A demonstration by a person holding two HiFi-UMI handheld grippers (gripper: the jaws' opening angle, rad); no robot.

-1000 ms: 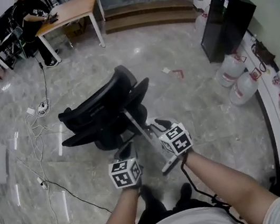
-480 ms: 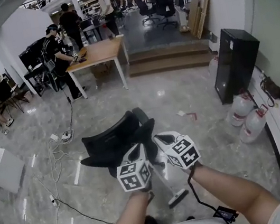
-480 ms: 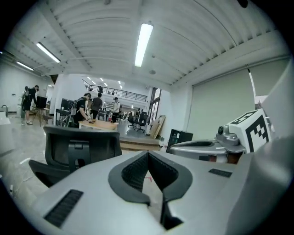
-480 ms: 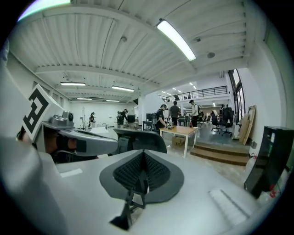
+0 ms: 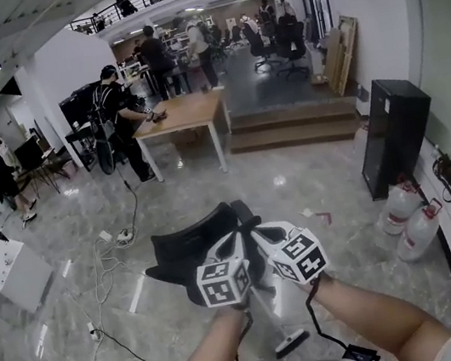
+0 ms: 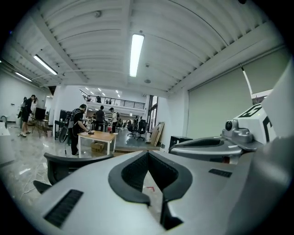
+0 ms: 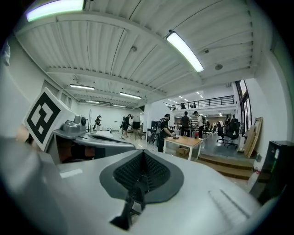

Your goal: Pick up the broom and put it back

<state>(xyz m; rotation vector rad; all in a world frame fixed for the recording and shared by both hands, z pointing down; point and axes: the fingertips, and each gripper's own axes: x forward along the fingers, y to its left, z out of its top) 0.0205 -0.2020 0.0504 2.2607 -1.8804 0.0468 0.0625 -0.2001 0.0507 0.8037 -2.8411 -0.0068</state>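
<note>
Right gripper (image 7: pixel 141 176) clamped on broom (image 5: pixel 291 344) handle – left gripper (image 6: pixel 148 172) pinched closed beside it, office chair (image 5: pixel 187 247) beyond

Black office chair (image 5: pixel 194 246) is lying tipped over on the shiny marble floor (image 5: pixel 313 186), with a power strip (image 5: pixel 121 235) just left of it. Further back there's a wooden surface (image 5: pixel 187 111) with people (image 5: pixel 119 116) around it, then steps (image 5: pixel 295 133). On the right are a black cabinet (image 5: pixel 394 132) and what look like water jugs (image 5: pixel 403 209).
</note>
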